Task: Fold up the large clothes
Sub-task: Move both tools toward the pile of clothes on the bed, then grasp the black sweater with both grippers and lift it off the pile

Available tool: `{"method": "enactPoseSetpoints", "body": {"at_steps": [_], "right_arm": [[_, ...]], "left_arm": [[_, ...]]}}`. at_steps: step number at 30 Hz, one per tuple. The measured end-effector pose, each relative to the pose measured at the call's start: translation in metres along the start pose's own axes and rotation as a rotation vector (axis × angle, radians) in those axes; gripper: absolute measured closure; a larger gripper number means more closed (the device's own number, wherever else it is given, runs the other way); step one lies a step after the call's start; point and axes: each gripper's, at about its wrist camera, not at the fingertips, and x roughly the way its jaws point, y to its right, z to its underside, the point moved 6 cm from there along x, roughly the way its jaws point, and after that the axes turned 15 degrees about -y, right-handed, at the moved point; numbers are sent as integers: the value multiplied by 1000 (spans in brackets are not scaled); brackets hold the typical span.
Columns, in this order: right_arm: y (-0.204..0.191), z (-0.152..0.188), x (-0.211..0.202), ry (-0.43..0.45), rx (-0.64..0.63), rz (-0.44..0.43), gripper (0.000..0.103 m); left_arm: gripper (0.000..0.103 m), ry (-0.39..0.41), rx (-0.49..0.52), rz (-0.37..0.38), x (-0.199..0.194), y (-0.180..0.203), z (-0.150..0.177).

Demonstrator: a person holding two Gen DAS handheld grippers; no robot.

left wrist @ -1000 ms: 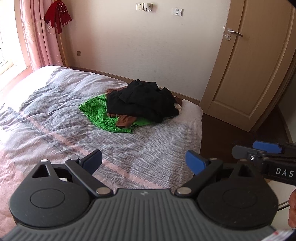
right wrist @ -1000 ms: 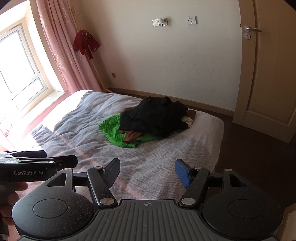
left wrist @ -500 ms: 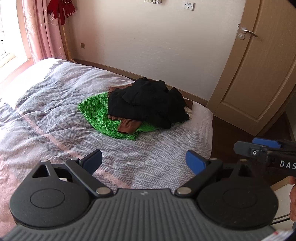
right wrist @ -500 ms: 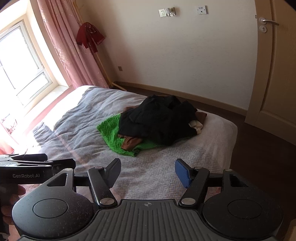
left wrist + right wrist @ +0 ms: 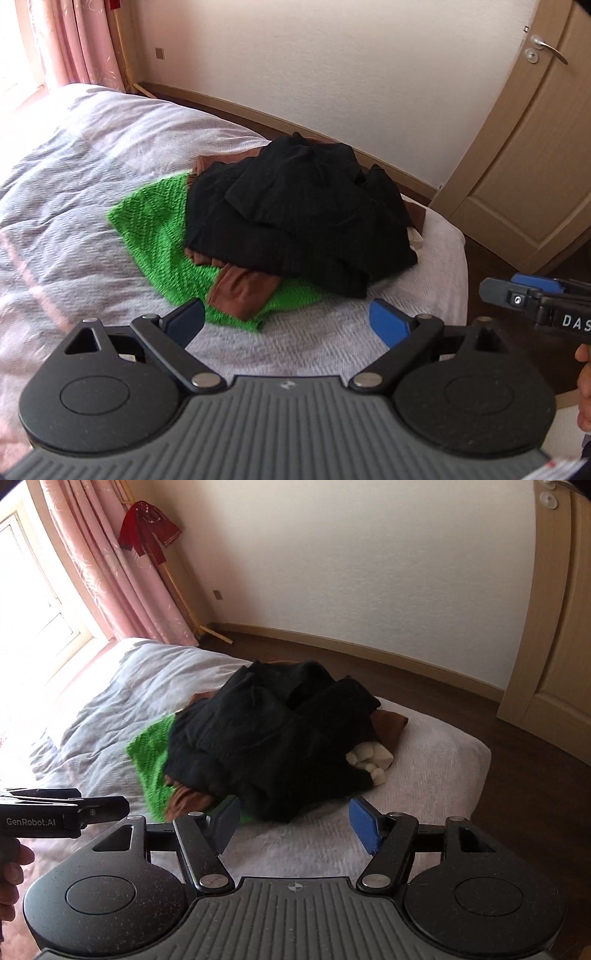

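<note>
Your left gripper has its jaws spread wide with nothing between them, and your right gripper is just as wide and just as bare; neither one touches cloth yet. Both point down toward the heap of clothes, which lies a little beyond the fingertips of each. Take that heap as your mark: it sits on the bed near the corner closest to the door. On top of the heap is a black garment, crumpled and bunched. Under it, on the side toward the curtain, a green knit sticks out flat, and a brown piece pokes out of the near edge. Something cream-coloured shows at the door side of the heap in the right wrist view.

By the look of it, nothing is folded: every piece is still tangled in one pile. You have the whole job ahead, starting most likely with lifting the black garment off the top and spreading it on the open bedcover beside the heap
</note>
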Motion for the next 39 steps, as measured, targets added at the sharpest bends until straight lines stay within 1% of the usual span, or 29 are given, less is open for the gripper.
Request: {"method": "enactPoseSetpoints", "body": {"at_steps": [3,5,7,12,15,18,20,21,22,23,24,25,26,27,28,29,30,32,34,36,39], "right_arm": [[9,-22,31,-9,-5,9,40],[14,-34,51,-18,-12,7,40],[18,-42,69,-23,-11,2,40],[28,-59,110,-57,19,-16,40],[32,-69,131,-71,37,-31,40],[37,-76,146,-65,62,-59,40],[40,-78,153,-56,83,-110,40],[41,-78,157,-70,91,-129,40],[41,-80,160,-83,93,-134,47],[39,-80,160,-87,79,-156,72],[37,-79,160,-88,61,-162,80],[35,-79,157,-79,45,-147,88],[31,-79,154,-67,25,-136,94],[29,-79,149,-56,12,-128,95],[26,-79,143,-44,3,-117,96],[23,-78,136,-32,-8,-110,98],[19,-77,127,-15,-25,-114,100],[7,-77,108,27,-67,-130,100],[-11,-76,86,73,-124,-156,100],[-32,-77,66,116,-171,-190,101],[-57,-78,32,181,-203,-265,101]], "left_arm": [[9,-18,-14,13,30,-2,-23],[12,-30,-17,32,50,-4,-37],[14,-47,-20,32,69,-5,-48],[15,-78,-39,37,112,-12,-70],[16,-88,-54,47,131,-17,-79],[17,-84,-75,70,145,-22,-89],[20,-83,-98,105,152,-23,-94],[21,-84,-113,124,155,-24,-96],[21,-85,-123,139,158,-24,-98],[22,-85,-132,157,160,-24,-100],[22,-79,-112,185,162,-22,-102],[26,-75,-113,197,163,-21,-104],[30,-69,-114,199,163,-19,-105],[34,-62,-112,207,163,-17,-106],[50,-52,-107,228,162,-15,-107],[59,-40,-107,243,160,-14,-108],[63,-28,-107,235,157,-13,-108],[90,0,-87,230,149,-12,-108],[95,22,-88,220,139,-15,-106],[96,56,-110,231,122,-21,-103],[97,121,-132,237,87,-28,-97]]}}
